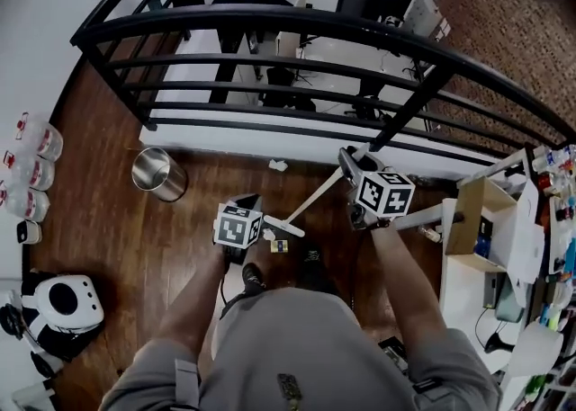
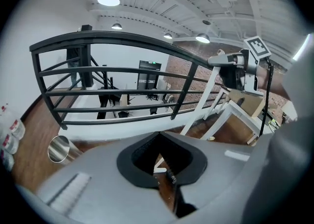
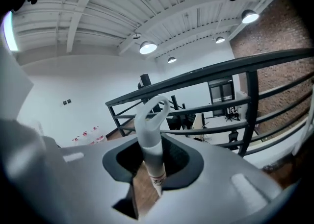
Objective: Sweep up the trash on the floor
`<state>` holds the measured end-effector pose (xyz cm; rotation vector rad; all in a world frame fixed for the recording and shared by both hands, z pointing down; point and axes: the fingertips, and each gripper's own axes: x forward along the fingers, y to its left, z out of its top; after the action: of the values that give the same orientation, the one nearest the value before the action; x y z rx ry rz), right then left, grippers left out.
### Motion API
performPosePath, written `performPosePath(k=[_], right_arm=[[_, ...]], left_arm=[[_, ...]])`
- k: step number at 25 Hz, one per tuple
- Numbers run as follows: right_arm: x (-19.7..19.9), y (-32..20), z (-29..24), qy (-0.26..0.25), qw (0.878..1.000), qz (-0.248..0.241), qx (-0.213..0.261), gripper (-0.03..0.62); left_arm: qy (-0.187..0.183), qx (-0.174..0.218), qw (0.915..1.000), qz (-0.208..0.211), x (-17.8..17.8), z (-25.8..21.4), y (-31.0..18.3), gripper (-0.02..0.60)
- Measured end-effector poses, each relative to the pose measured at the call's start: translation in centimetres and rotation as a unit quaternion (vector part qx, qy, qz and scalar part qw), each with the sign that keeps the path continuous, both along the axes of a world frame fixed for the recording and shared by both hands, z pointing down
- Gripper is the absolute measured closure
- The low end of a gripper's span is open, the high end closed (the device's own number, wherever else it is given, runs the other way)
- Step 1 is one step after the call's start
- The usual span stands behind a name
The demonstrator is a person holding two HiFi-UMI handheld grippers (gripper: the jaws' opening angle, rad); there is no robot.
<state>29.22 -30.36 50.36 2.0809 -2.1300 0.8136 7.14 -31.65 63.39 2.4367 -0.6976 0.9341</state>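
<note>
My right gripper (image 1: 346,159) (image 3: 152,161) is shut on the white broom handle (image 1: 317,195) (image 3: 149,135), whose looped end sticks up past the jaws. The handle slants down-left to the white broom head (image 1: 283,226) on the wooden floor. My left gripper (image 1: 247,211) (image 2: 164,169) is shut; a thin dark part shows in its gap, and a dark dustpan (image 1: 245,204) shows ahead of its marker cube. A small yellow and blue scrap (image 1: 279,245) lies right beside the broom head. A white scrap (image 1: 278,165) lies farther off, near the railing base.
A steel bin (image 1: 159,173) (image 2: 59,148) stands on the floor to the left. A black railing (image 1: 297,22) closes off the far side. A white table (image 1: 468,265) with clutter is at the right. Water bottles (image 1: 31,171) line the left wall. My shoes (image 1: 252,279) are just behind the broom.
</note>
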Motion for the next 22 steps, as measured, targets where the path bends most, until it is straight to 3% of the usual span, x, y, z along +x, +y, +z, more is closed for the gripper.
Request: performPosePath(k=[6,12,22], right_arm=[[2.9,-6.6,-2.6,0.000,0.996,-0.076,0.041,0.516],[3.2,-12.8,-3.3,0.012,0.990,-0.132,0.056,0.516],[4.1,-20.7,-5.2,0.052,0.987,-0.130,0.081,0.519]], left_arm=[[-0.001,0.013,0.9981,-0.060,3.0,-1.0,-1.7,0.575],[-0.002,0.022,0.9925,-0.120,3.2,-1.1,-3.4,0.575],[-0.012,0.010,0.9913,-0.131,3.1,-1.1,-6.2,0.574]])
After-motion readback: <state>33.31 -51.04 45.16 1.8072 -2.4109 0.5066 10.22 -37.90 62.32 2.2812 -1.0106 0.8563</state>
